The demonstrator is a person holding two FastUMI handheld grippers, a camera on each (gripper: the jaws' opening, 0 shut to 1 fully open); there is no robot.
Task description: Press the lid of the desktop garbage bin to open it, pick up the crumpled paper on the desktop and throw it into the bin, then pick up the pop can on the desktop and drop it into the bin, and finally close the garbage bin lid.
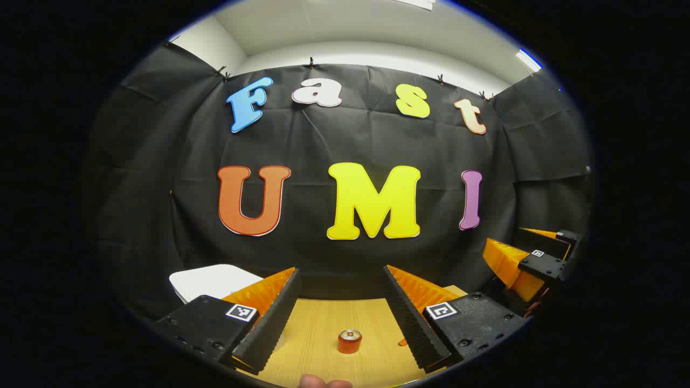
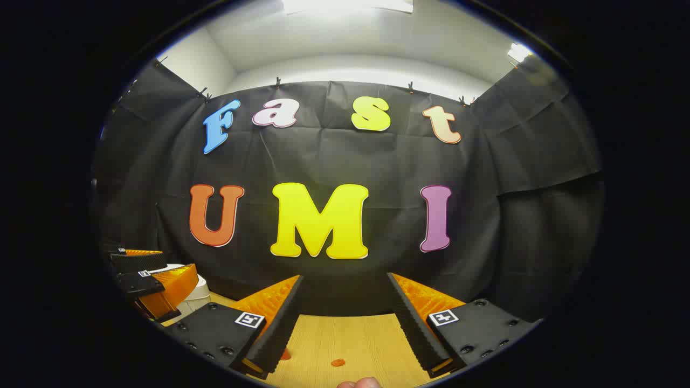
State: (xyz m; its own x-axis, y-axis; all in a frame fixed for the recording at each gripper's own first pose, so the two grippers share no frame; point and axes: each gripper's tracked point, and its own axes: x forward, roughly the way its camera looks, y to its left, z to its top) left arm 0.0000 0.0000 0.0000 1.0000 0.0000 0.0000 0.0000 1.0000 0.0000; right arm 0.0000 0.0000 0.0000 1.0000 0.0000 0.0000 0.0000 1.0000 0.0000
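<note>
My left gripper (image 1: 345, 318) hangs above the table (image 1: 323, 334) with its fingers spread and holding nothing. The can (image 1: 350, 341) stands upright on the wood, below and between those fingers, nearer the right one, touching neither. The white bin (image 1: 213, 281) sits left of the can, behind my left finger. My right gripper (image 2: 345, 323) is spread wide and holds nothing, well right of the can.

No legible txt, brand or no. anywhere. Pop can (image 1: 350, 341), low centre of left gripper view: print too small to read. Square black-white coded tags on left claw (image 1: 342, 318) and right claw (image 2: 345, 323) mounts: patterns, not readable txt.
</note>
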